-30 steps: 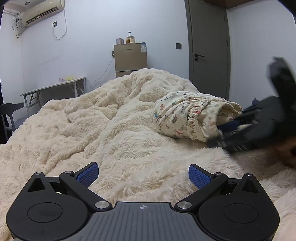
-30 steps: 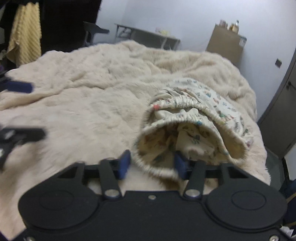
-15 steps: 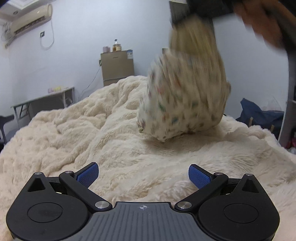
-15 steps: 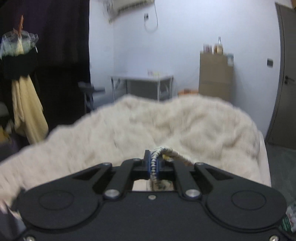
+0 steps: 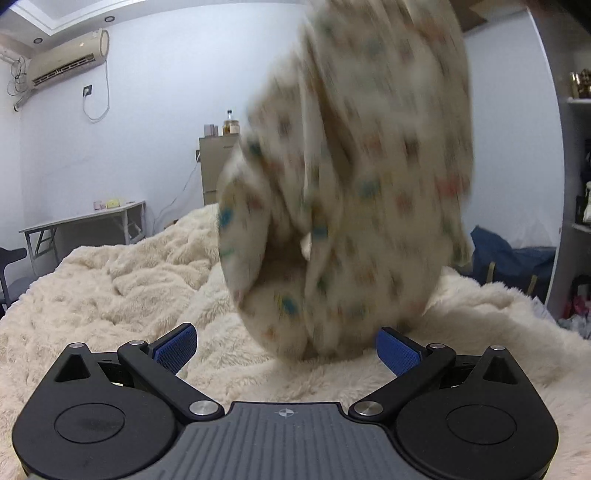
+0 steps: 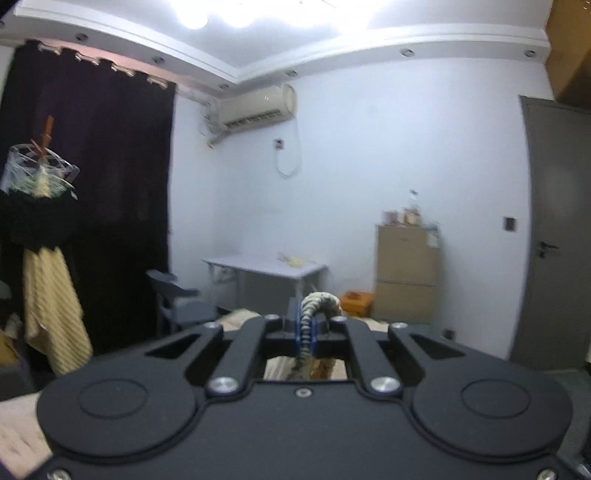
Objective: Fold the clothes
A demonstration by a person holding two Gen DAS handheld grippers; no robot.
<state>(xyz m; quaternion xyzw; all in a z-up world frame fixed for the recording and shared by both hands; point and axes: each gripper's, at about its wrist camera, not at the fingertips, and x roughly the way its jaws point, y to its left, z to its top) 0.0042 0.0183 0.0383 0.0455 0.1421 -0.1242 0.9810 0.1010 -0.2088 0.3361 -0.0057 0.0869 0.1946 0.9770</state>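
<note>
Right gripper lifted the printed garment above the bed.

The right gripper [image 6: 306, 334] was pinched tight on the garment's gathered waistband [image 6: 314, 306], aimed level at the far wall. The left gripper [image 5: 286, 349] was spread wide and empty, low over the fluffy blanket [image 5: 122, 295]. The garment [image 5: 354, 206] hung blurred just ahead of it, its bottom near the blanket; whether it touched was unclear.

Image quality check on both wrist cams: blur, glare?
Left wrist: the printed garment is motion-smeared, while the open left gripper and blanket are sharp. Right wrist: ceiling lights blow out, the room is soft, and the right gripper pinches the elastic hem.
</note>
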